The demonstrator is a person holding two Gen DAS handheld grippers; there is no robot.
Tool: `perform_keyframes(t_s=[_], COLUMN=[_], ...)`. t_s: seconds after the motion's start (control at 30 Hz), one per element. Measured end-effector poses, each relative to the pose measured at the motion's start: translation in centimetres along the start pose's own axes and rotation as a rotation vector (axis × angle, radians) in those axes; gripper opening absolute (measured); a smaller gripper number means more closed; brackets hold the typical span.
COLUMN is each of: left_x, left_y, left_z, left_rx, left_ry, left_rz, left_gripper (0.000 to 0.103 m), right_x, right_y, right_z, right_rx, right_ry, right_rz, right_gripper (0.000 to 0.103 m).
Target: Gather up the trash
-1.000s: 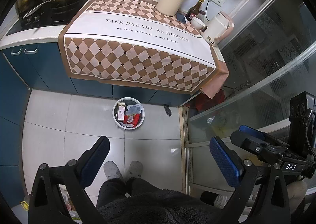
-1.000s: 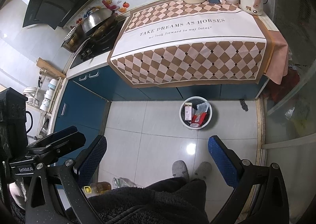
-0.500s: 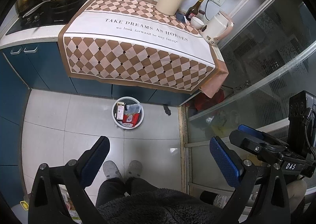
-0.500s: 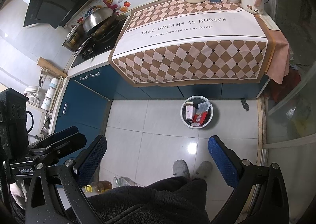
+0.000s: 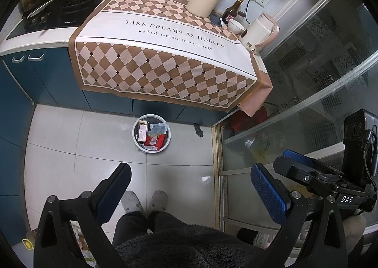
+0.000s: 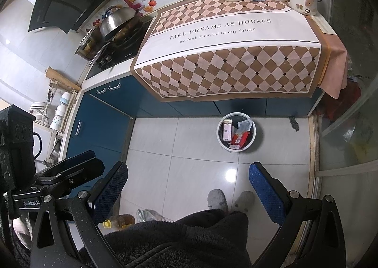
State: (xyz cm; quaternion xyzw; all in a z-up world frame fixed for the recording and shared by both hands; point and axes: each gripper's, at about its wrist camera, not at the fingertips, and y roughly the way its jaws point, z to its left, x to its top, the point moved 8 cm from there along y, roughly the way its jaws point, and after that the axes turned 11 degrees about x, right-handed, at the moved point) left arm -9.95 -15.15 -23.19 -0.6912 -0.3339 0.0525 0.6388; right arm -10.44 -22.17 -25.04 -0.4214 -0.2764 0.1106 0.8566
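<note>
Open floor [image 5: 99, 149] before bin [image 5: 151, 132]

Pale tiled floor [image 6: 179, 173] carries a white trash bin [image 6: 236, 134] by blue cabinets [image 6: 106, 112], an oil bottle [image 6: 119, 220] nearer

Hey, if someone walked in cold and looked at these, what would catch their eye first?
Probably the checkered cloth printed "TAKE DREAMS AS HORSES", draped over the counter. Next, the white trash bin on the floor tiles below it, already holding red and pink packets. At the bottom, both the left gripper and the right gripper hang open and empty above grey slippers.
</note>
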Motion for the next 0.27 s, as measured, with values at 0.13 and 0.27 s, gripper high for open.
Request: perform_keyframes(t_s=[0.13, 0.27], left_x=[-0.35, -0.35], left_y=[-0.07, -0.19], left_z=[-0.13, -0.15], left_rx=[0.008, 0.012], left_ry=[-0.011, -0.025], left_rz=[-0.008, -0.014], left_gripper=[0.103, 0.103], right_x=[-0.16, -0.11], right_y=[0.02, 0.21], right_z=[0.1, 0.27], right_rx=[0.005, 0.011], right_ry=[0.0, 0.002], right_rz=[0.003, 0.005], right_gripper=[0.103, 0.103])
